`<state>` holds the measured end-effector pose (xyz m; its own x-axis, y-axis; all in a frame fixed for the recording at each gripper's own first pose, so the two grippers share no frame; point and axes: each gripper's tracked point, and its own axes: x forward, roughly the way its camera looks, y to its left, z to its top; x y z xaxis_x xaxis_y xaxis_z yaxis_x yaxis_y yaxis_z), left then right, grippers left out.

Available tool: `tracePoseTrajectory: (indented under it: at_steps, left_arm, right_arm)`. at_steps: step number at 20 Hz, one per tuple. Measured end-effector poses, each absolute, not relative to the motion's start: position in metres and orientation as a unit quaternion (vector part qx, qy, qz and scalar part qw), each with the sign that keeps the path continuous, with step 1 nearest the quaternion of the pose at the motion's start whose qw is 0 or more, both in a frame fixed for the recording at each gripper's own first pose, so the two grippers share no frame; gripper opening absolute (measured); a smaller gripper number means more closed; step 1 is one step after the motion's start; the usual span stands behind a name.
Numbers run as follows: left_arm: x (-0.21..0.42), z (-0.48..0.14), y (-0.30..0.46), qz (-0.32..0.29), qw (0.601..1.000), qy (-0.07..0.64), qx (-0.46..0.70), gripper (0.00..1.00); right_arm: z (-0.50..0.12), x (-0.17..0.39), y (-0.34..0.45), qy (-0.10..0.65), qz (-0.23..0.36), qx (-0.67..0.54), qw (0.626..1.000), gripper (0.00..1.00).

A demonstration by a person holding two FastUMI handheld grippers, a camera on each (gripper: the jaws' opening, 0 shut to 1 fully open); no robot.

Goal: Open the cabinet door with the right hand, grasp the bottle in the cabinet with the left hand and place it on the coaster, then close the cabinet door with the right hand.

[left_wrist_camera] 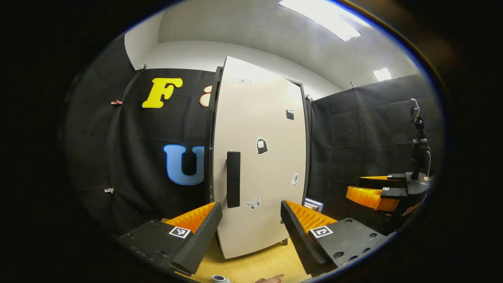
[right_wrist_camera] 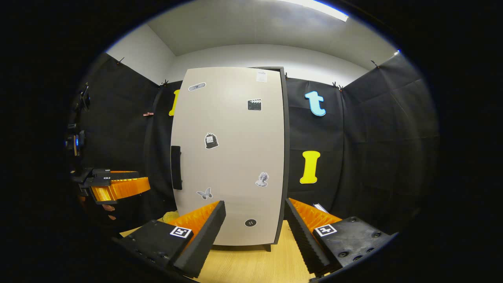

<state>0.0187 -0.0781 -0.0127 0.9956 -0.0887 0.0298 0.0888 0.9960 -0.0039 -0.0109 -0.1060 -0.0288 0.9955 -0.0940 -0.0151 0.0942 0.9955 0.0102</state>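
Both hand-held grippers are held spread and empty before the closed cabinet door

The left hand-held gripper [left_wrist_camera: 251, 222] is seen with its fingers wide apart, nothing between them, and it is aimed at the cabinet door [left_wrist_camera: 261, 157], which is shut flat against the cabinet on the wooden tabletop [left_wrist_camera: 251, 267]. The dark handle [left_wrist_camera: 233, 179] is set near the door's left edge, and small stickers are scattered over the pale panel. The right hand-held gripper [right_wrist_camera: 255, 228] is likewise spread and unloaded, facing the same door [right_wrist_camera: 232, 157] with its handle [right_wrist_camera: 176, 167] off to the left. The bottle cannot be seen, as the cabinet is closed. The right hand-held gripper is also seen well off to the right in the left gripper view [left_wrist_camera: 377, 192]
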Motion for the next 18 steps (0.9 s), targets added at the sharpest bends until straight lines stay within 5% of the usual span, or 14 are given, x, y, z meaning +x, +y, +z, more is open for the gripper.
tracePoseTrajectory:
  at_steps: [18]
  left_arm:
    - [0.021,-0.008,-0.060,-0.030,0.999,-0.025,0.003,0.94]
  right_arm:
    - [-0.022,-0.007,-0.100,-0.001,-0.054,-0.001,0.999,0.97]
